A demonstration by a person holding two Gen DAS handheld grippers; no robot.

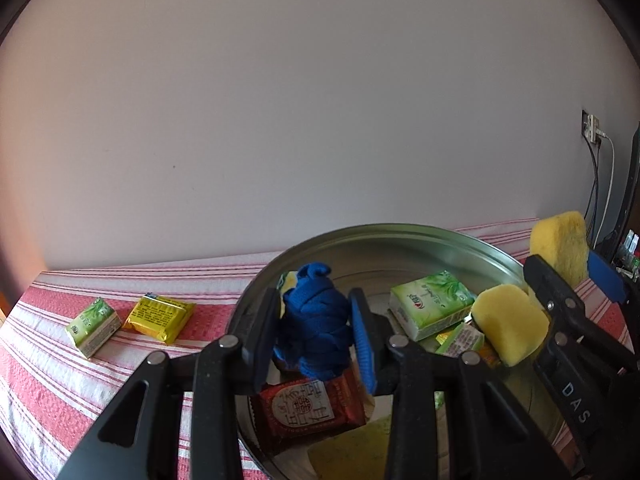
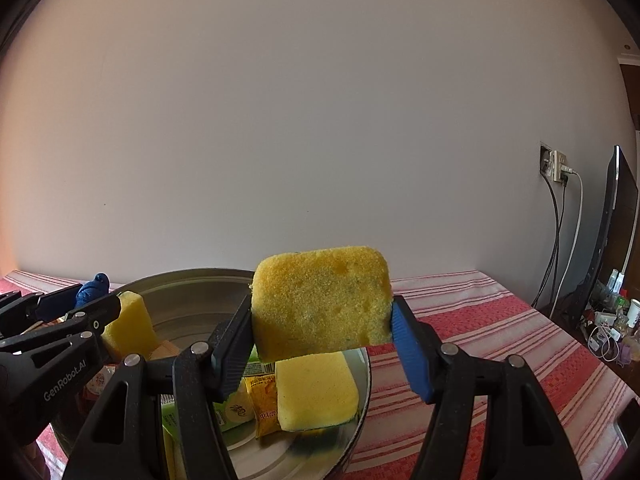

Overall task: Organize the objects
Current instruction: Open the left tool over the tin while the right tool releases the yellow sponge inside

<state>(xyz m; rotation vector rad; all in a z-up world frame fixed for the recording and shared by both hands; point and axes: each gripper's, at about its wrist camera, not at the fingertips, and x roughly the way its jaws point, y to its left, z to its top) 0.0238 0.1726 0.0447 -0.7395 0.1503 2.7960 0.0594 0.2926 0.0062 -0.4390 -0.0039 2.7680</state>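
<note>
Two packets (image 1: 158, 318) on tablecloth (image 1: 52, 380) left of bowl (image 1: 400, 236); bundle (image 1: 314, 320), sponges (image 2: 316, 390), more packets inside it.

Right gripper (image 2: 322, 336) clamps a yellow sponge (image 2: 322, 300) above the metal basin (image 2: 192, 280), whose contents include another sponge (image 2: 316, 392) and packets.

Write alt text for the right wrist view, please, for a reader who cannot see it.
The right gripper holds a yellow sponge above a round metal tray that contains another sponge and snack packets. The left gripper grips a blue knotted cloth at left, over a red striped tablecloth.
</note>
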